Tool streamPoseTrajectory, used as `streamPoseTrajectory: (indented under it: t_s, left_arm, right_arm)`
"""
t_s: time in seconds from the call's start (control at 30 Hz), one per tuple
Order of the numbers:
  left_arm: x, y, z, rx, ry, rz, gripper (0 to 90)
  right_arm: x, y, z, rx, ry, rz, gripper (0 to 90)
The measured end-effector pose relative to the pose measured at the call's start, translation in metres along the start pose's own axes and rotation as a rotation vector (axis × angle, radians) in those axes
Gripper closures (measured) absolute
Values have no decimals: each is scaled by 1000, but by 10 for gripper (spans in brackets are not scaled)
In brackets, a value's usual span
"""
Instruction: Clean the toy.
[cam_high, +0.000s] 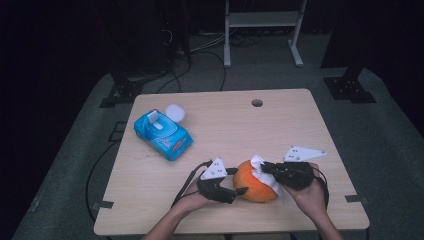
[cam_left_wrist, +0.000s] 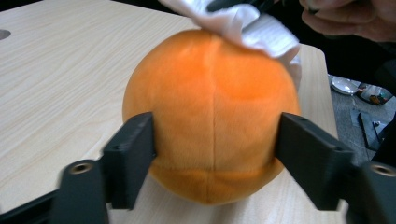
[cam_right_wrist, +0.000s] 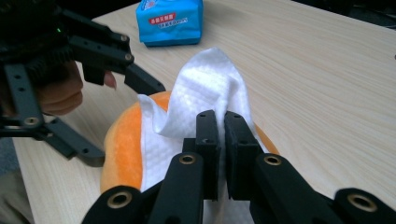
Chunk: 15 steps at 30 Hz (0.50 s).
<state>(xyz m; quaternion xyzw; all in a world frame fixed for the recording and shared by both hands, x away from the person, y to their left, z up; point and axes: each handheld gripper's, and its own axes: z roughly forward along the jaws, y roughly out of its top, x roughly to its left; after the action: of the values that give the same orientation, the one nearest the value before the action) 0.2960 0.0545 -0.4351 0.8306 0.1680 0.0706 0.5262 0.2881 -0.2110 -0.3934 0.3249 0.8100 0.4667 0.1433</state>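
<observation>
The right hand-held gripper (cam_right_wrist: 223, 154), pinched on a white wipe (cam_right_wrist: 205, 88), rubs the orange plush ball (cam_left_wrist: 212, 112); the left hand-held gripper (cam_left_wrist: 215, 154) brackets it loosely, its jaws wide. Wiping looks midway.

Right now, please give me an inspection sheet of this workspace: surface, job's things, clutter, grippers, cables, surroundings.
Surface: light wooden table with a round hole near the far edge.
Job's things: orange plush ball at the near edge; white wipe draped over its top.
Clutter: blue wipes pack, lid open; small white round thing beside it.
Grippers: left gripper has one jaw at each side of the ball; whether they press is unclear. Right gripper is shut on the wipe.
Cables: black cable trails from the left gripper; more lie on the floor behind.
Surroundings: dark room, grey floor, white metal frame behind.
</observation>
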Motion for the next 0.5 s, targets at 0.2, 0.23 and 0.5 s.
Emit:
streamPoseTrajectory:
  t_s: [0.2,0.23,0.5]
  left_arm:
    - [-2,-1,1,4,5,5,310]
    - [-2,-1,1,1,2,-1,320]
    - [-5,-2,0,20,-8,67,327]
  right_arm:
    - [15,5,8,36,-10,-34,846]
    - [19,6,8,28,-11,-45,846]
    - [44,13,21,19,62,-128,844]
